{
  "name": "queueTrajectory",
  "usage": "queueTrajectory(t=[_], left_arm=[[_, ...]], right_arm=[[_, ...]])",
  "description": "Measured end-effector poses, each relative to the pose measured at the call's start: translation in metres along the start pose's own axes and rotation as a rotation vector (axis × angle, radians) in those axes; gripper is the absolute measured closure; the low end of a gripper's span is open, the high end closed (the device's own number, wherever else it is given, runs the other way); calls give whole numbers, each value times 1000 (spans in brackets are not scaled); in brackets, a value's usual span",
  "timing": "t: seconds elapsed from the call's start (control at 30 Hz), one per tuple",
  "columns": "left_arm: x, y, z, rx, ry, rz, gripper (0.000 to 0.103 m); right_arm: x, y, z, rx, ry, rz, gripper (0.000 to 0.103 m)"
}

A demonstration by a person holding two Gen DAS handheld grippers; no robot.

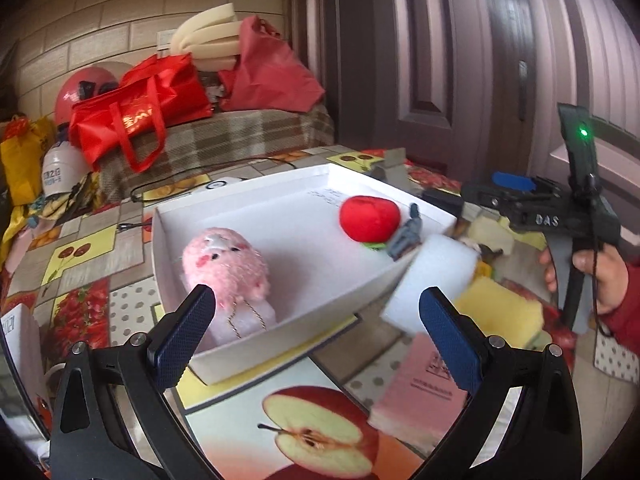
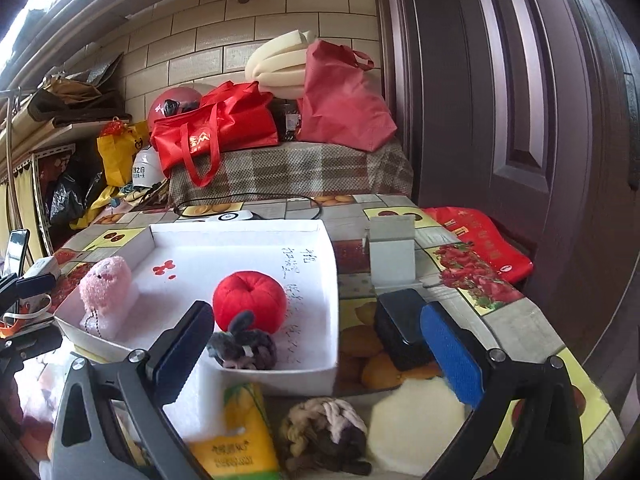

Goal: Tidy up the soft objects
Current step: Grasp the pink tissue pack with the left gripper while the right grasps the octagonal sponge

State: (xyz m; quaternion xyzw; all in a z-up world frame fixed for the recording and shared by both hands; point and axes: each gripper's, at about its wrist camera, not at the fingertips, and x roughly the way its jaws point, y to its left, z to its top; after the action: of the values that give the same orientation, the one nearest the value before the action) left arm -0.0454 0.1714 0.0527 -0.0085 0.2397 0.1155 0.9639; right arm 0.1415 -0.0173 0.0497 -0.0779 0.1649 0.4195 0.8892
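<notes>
With both my left gripper [image 1: 316, 322] and right gripper [image 2: 324, 350] fully open and empty, three toys lie in the white box [image 2: 276, 378]; next, grasp the braided plush [image 2: 324, 432] at lower centre.

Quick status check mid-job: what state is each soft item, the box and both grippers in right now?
Left gripper: open, holding nothing.
Right gripper: open, holding nothing.
White box: lidless, on the table.
Pink plush: in the box.
Red plush apple: in the box.
Grey plush: in the box, by the apple.
Yellow packet: outside the box.
Brown knotted plush: outside the box.
</notes>
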Motion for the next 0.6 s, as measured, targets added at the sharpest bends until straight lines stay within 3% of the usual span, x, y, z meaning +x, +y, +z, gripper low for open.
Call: queueTrajectory(t=[0.17, 0.4, 0.47, 0.6], left_arm=[[3, -26, -10, 105, 113, -90, 0], [15, -59, -24, 267, 222, -108, 1], [22, -67, -27, 307, 258, -113, 10], [26, -59, -26, 269, 283, -152, 25]], right_arm=[[-12, -27, -10, -24, 70, -48, 0], [-6, -52, -22, -47, 218, -58, 0], [-3, -58, -26, -33, 253, -63, 0], [6, -62, -27, -2, 293, -66, 0]])
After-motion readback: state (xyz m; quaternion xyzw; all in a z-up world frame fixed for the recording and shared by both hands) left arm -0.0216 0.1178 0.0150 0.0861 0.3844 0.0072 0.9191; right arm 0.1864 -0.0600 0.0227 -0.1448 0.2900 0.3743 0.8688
